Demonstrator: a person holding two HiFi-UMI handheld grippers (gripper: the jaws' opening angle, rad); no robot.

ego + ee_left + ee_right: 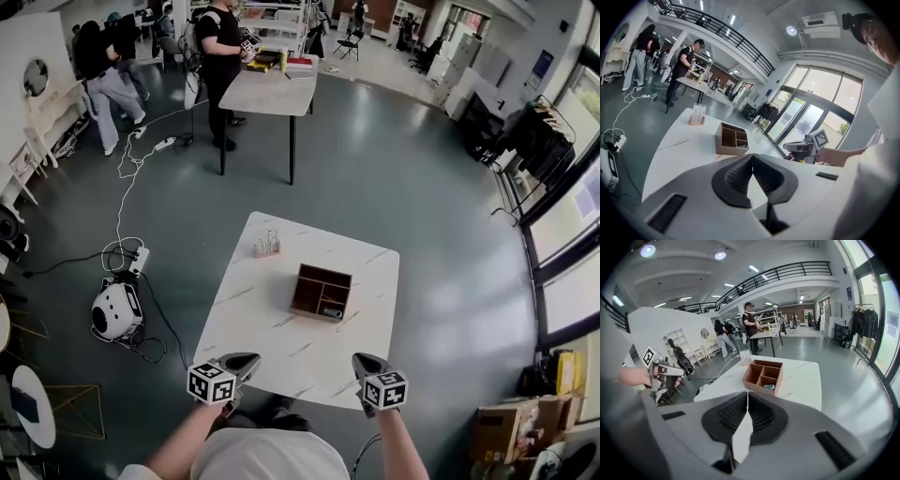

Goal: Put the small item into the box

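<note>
The left gripper [242,362] and the right gripper [366,364] hang over the near edge of the table [281,347]. Both have their jaws pressed together, with nothing between them.

The small item [330,311] lies inside the brown box [298,286], in the corner pocket nearest the right gripper. It looks bluish, tiny and light. I cannot tell if it is hard or soft. A soft pinch across its middle should hold it, but the pocket walls leave little room for the tips.

The table top between the grippers and the box is bare. A little rack [267,247] stands well apart, near the far left corner.
</note>
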